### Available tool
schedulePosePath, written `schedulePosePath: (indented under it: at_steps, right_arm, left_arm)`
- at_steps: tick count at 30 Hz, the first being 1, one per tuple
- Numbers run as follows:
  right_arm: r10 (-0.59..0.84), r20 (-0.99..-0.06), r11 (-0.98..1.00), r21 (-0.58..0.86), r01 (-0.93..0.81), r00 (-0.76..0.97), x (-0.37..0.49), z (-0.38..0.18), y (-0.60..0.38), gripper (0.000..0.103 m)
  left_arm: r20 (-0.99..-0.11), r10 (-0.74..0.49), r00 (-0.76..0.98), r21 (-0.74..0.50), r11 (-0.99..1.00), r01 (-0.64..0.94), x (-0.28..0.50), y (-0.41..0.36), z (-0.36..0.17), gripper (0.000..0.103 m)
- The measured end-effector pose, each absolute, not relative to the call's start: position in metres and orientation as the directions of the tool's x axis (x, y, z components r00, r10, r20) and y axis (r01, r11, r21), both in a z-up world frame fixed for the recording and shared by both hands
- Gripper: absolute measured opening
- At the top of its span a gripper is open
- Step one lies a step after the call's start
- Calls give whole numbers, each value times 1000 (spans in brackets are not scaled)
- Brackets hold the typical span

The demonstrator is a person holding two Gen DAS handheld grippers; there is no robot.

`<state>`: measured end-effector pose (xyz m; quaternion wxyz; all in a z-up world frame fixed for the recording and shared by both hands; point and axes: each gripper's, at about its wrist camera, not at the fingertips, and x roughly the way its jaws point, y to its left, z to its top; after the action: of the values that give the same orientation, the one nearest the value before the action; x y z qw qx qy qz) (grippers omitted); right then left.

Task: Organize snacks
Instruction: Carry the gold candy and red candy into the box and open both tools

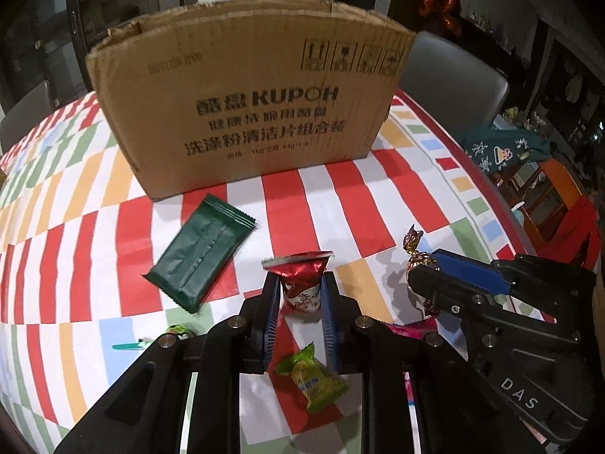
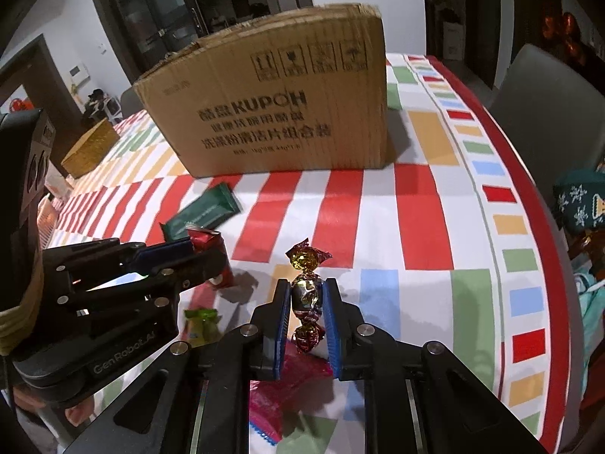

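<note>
A red-and-white packet (image 1: 302, 283) sits clamped between the left gripper's (image 1: 301, 295) jaws. A foil candy (image 2: 307, 295) with twisted ends stands pinched between the right gripper's (image 2: 307, 302) jaws.

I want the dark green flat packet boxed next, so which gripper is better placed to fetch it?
Probably left. The dark green foil packet lies just left of the left gripper, far from the right gripper. Both are occupied though: left holds the red-white snack pouch, right the foil twist candy.
</note>
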<state>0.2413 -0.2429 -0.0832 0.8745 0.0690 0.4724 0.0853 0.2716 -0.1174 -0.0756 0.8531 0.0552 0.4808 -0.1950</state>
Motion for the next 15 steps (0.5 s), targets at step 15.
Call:
schedulePosePath:
  at_steps: [15]
  right_arm:
    - [232,-743,972,196,-127,628,224,-35,-235,19]
  left_arm:
    - [-757,-323,568,-111,920,376,245,-100,-22,21]
